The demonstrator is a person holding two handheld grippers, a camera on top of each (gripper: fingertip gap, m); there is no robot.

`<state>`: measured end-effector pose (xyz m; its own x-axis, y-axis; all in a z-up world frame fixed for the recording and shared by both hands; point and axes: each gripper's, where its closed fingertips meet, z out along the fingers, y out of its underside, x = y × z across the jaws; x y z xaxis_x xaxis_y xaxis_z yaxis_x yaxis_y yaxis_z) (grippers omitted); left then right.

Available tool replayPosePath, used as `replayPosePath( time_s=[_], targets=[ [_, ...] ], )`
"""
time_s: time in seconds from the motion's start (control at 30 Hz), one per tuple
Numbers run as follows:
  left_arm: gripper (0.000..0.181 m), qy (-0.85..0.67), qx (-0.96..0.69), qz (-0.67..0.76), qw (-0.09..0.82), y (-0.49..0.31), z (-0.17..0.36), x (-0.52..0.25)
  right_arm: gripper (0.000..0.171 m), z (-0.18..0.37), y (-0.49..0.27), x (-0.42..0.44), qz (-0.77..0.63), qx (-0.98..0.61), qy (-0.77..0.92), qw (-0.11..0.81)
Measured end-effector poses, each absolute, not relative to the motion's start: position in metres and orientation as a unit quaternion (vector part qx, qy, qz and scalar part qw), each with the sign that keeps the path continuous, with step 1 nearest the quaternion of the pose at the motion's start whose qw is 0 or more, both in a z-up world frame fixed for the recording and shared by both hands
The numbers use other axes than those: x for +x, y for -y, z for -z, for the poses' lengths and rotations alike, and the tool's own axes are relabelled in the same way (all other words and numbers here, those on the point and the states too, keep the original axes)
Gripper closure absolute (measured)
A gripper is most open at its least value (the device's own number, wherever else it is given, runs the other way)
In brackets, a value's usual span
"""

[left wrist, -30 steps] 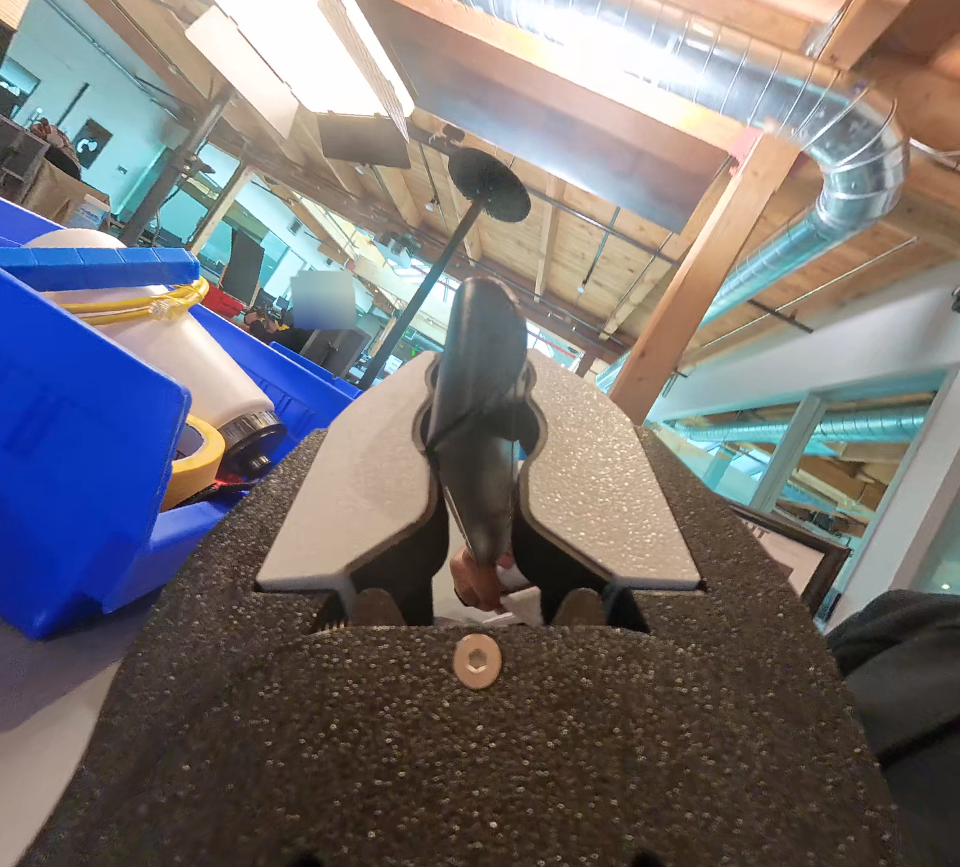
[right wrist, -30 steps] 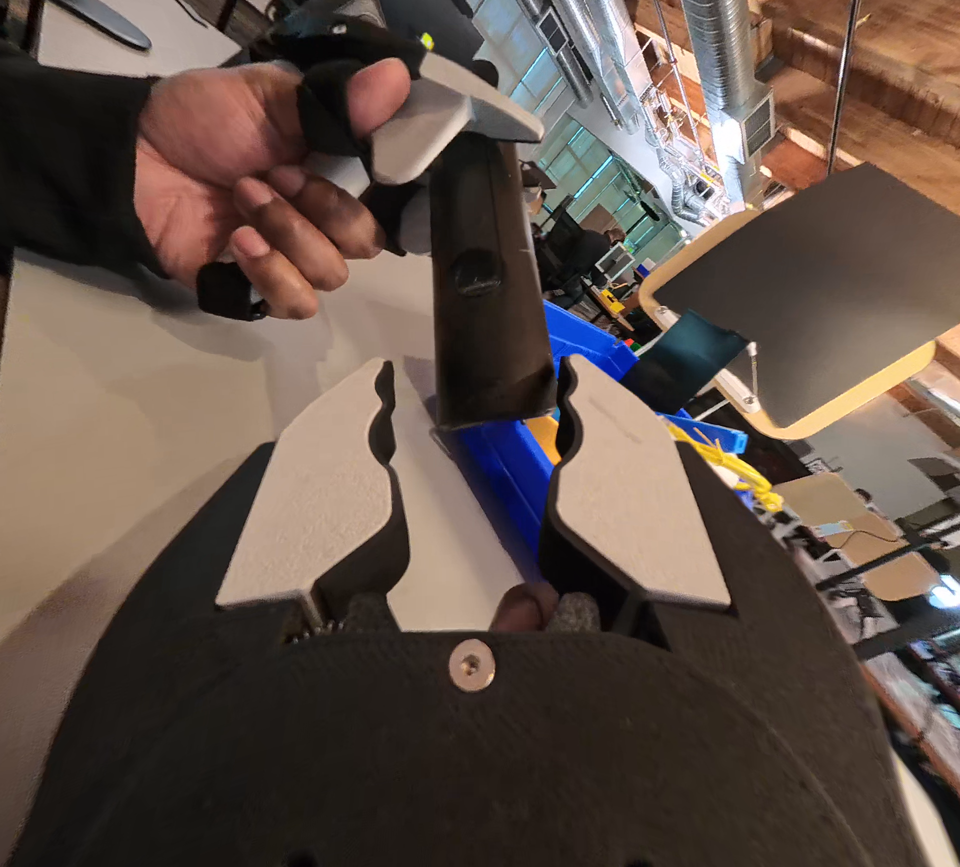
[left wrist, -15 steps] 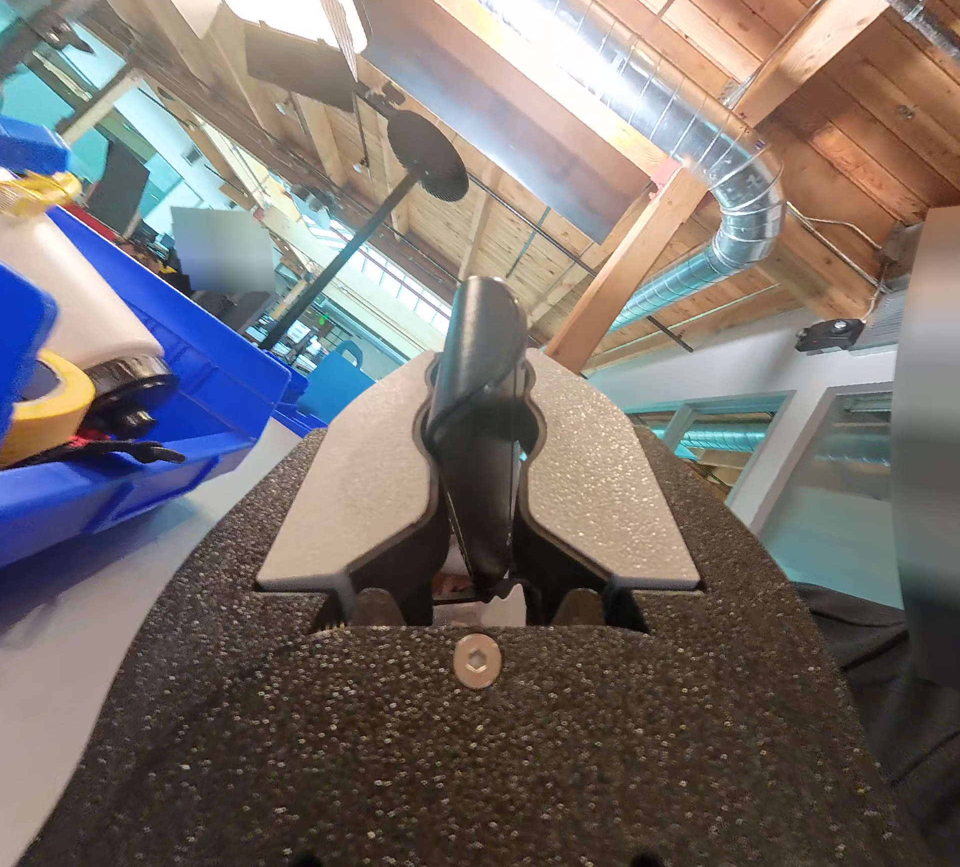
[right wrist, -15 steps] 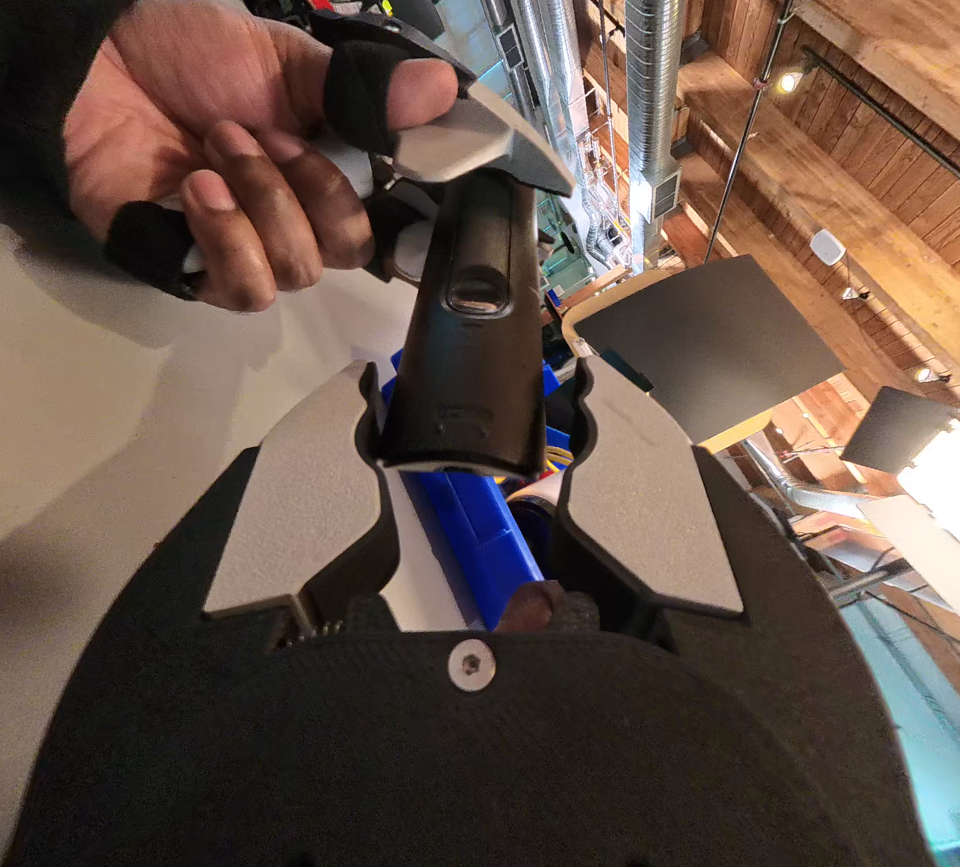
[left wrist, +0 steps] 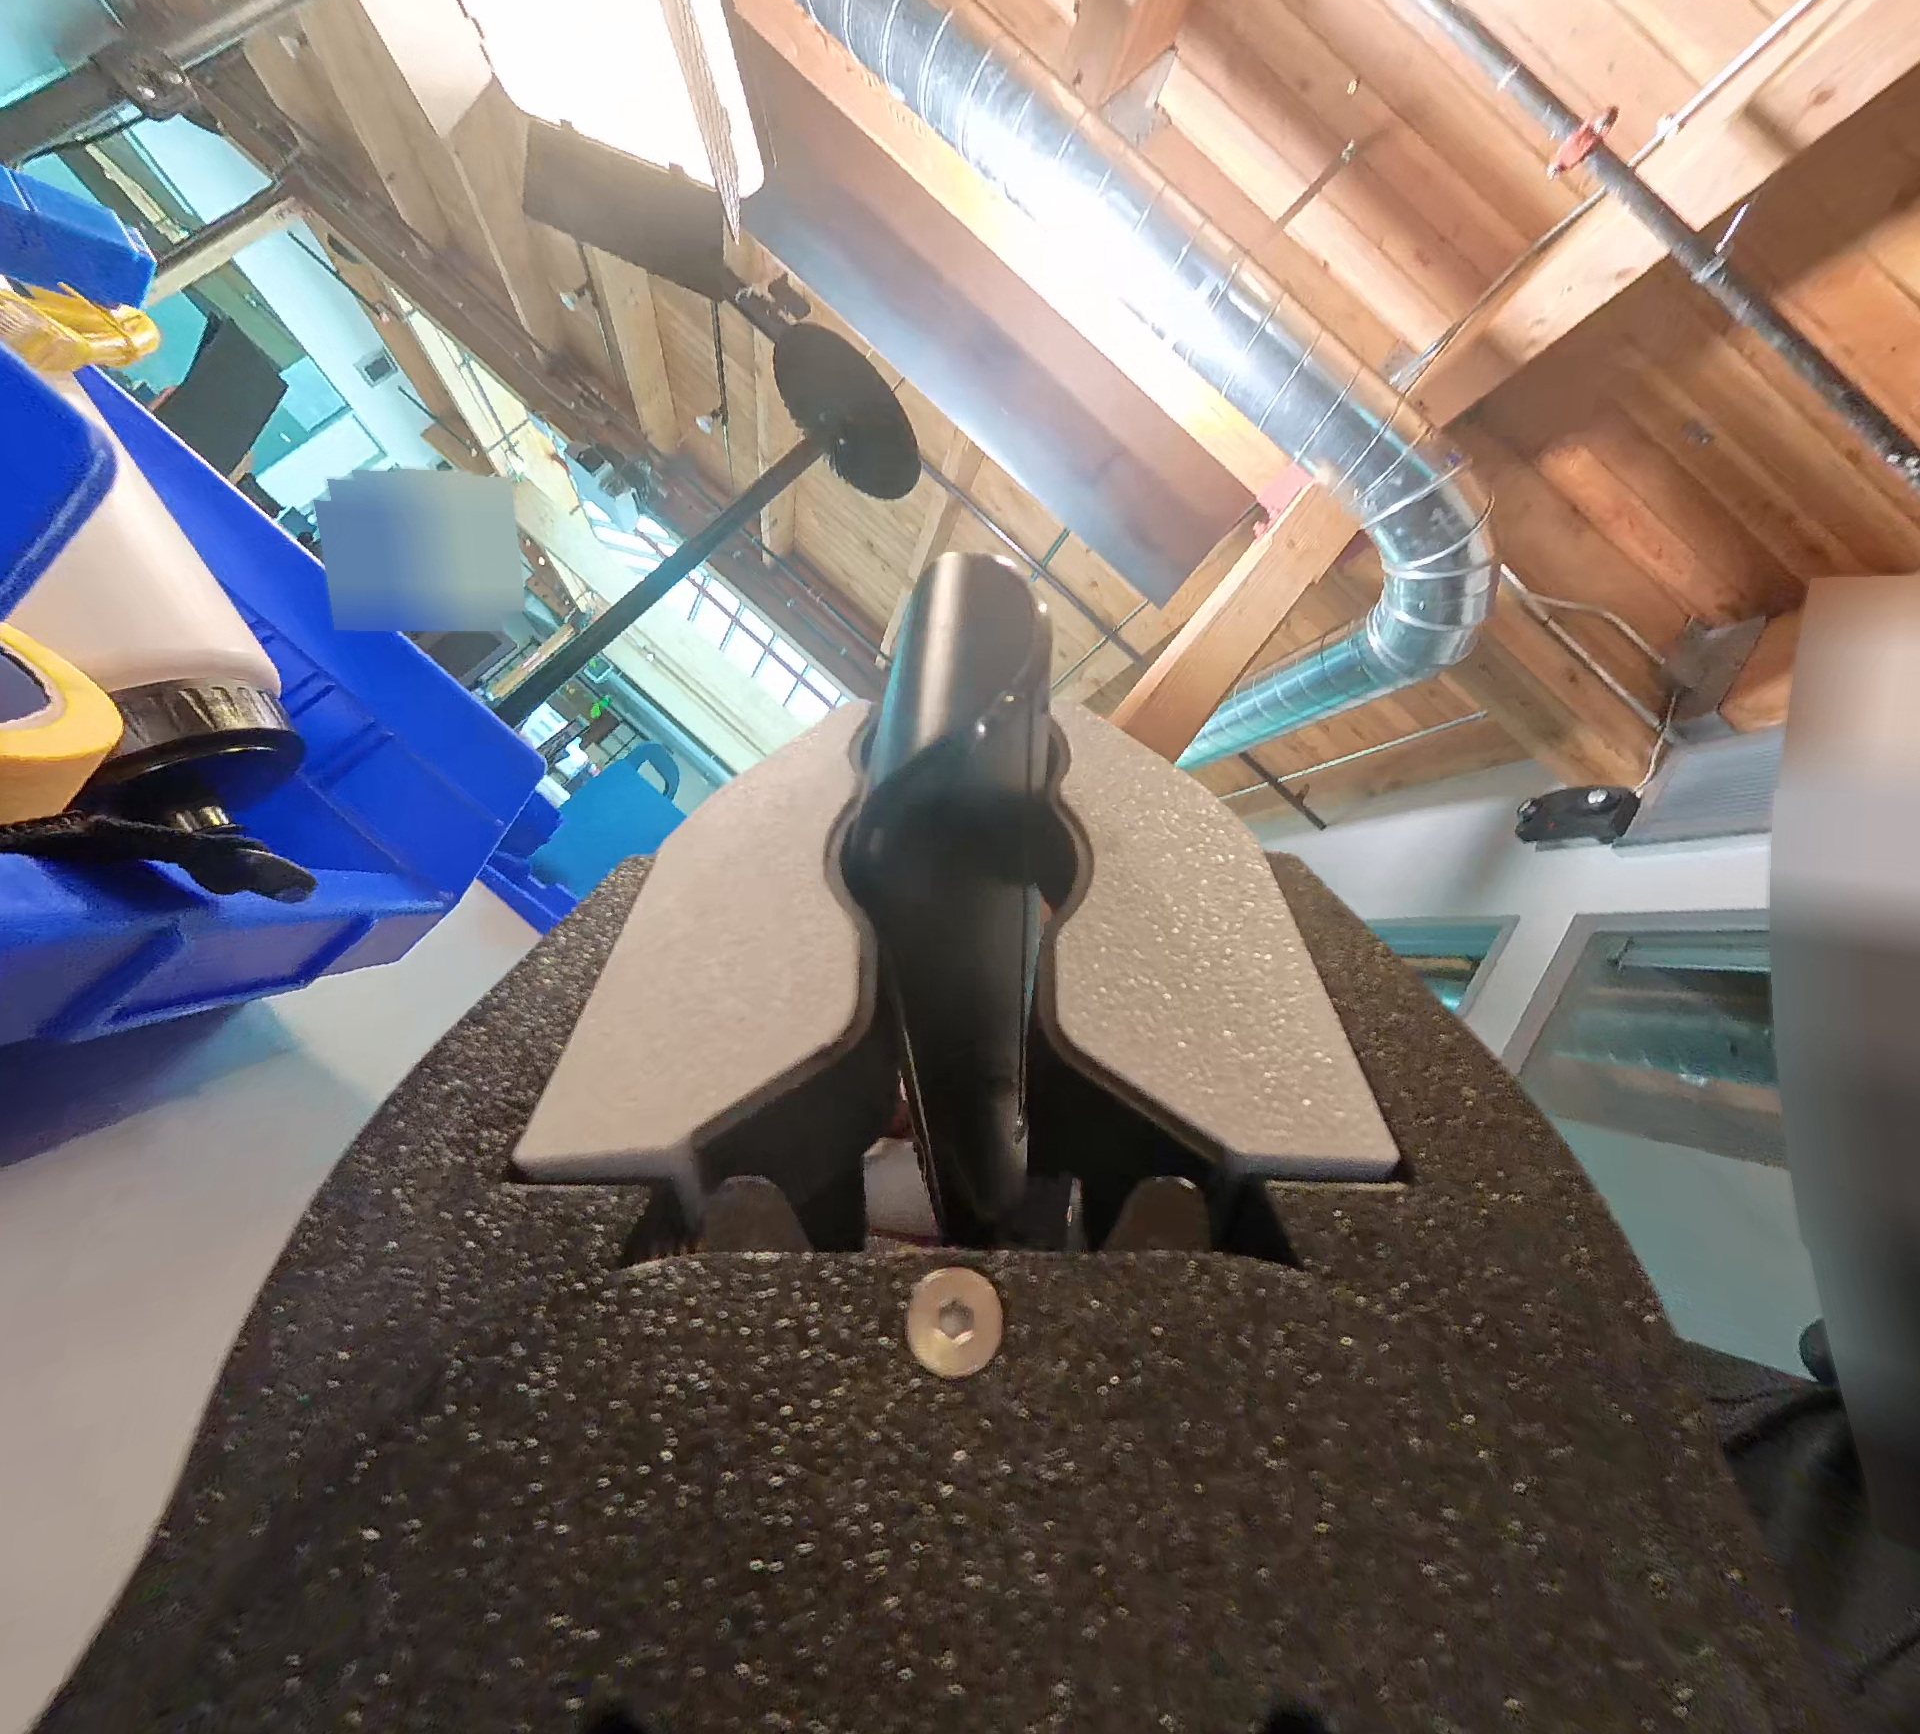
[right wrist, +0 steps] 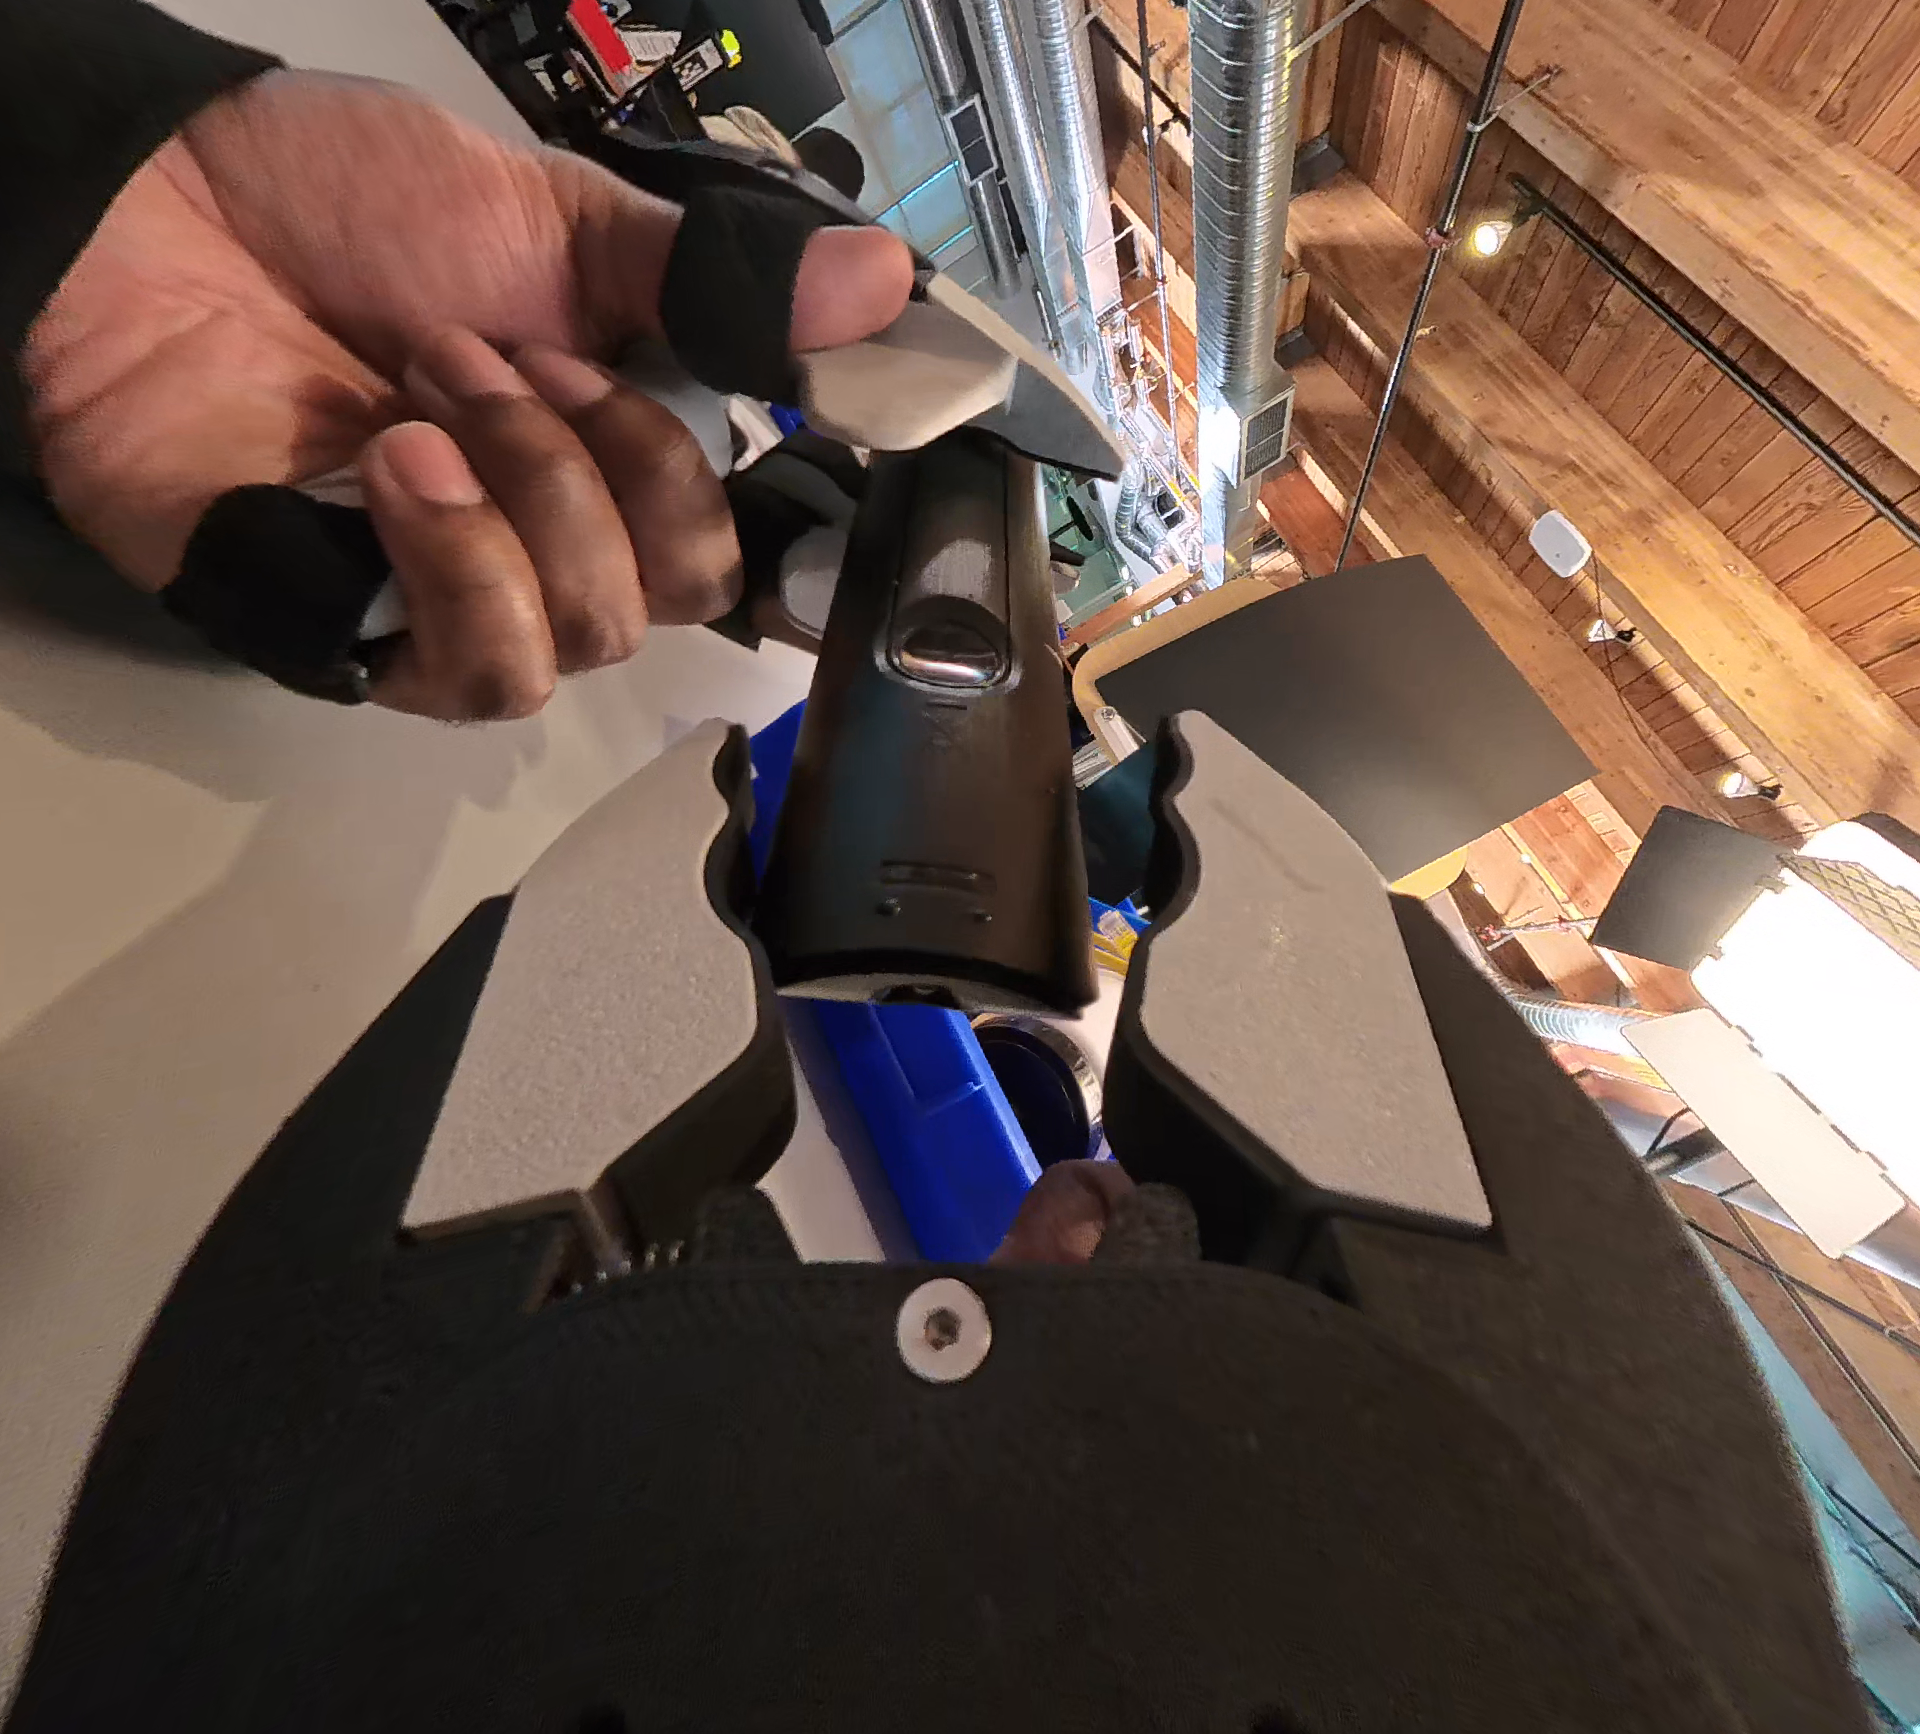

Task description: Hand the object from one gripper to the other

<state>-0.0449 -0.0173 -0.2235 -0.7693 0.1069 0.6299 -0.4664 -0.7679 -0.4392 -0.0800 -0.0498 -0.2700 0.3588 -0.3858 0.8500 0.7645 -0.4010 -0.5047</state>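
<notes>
Black object [left wrist: 956, 811] clamped in the left claw [left wrist: 958, 837].
Its wide end is framed between the spread right claw [right wrist: 951, 853] fingers, ungripped.

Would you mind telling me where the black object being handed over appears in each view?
Left wrist view: black object, centre, clamped in the left tongs.
Right wrist view: black object, centre, its wide end between the open right tongs.
Shared landmark: blue bin.
</notes>
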Motion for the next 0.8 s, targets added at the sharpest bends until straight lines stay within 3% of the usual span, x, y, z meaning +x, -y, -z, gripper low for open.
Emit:
replayPosePath(
  time_s=[0.23,0.4,0.57,0.8],
  targets=[
    [0.154,0.271,0.295,-0.903,0.157,0.015,0.221,-0.046,0.098,0.268,0.052,-0.077,0.541,-0.635,0.136,0.534],
    [0.154,0.281,0.288,-0.902,0.158,0.017,0.219,-0.048,0.107,0.268,0.052,-0.078,0.541,-0.636,0.138,0.532],
    [0.152,0.320,0.266,-0.902,0.117,0.021,0.215,-0.055,0.109,0.264,0.056,-0.080,0.526,-0.637,0.131,0.548],
    [0.129,0.378,0.237,-0.895,0.018,0.015,0.206,-0.063,0.109,0.246,0.070,-0.084,0.453,-0.619,0.092,0.635]
  ],
)
